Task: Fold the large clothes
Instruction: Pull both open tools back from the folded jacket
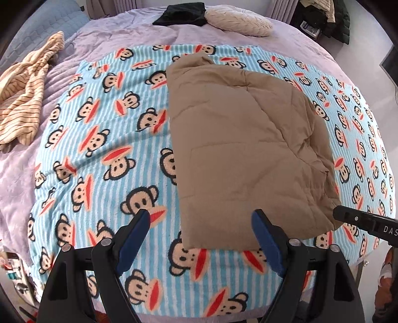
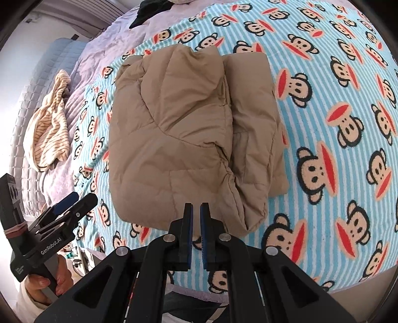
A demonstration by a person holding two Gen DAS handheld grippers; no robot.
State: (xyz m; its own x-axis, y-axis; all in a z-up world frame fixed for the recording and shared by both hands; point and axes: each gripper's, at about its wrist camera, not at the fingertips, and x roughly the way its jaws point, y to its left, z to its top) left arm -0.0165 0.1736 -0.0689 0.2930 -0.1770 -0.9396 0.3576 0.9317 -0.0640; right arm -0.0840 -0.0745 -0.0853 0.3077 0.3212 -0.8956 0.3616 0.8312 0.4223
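A tan padded jacket (image 1: pixel 243 149) lies folded into a thick rectangle on the monkey-print blanket (image 1: pixel 104 149); it also shows in the right wrist view (image 2: pixel 179 139), with a second folded layer sticking out on its right side. My left gripper (image 1: pixel 200 218) is open and empty, just above the jacket's near left corner. My right gripper (image 2: pixel 196 211) has its jaws nearly together with a thin gap, holding nothing, at the jacket's near edge. Its finger tip shows in the left wrist view (image 1: pixel 348 216). The left gripper also shows in the right wrist view (image 2: pixel 74 201).
A striped cream garment (image 1: pixel 22 104) lies crumpled on the lilac bedspread (image 1: pixel 15 179) at the left. A black cloth (image 1: pixel 184 15) and a fluffy cream pillow (image 1: pixel 238 21) lie at the far end of the bed. Dark clothes (image 1: pixel 325 15) are piled at the back right.
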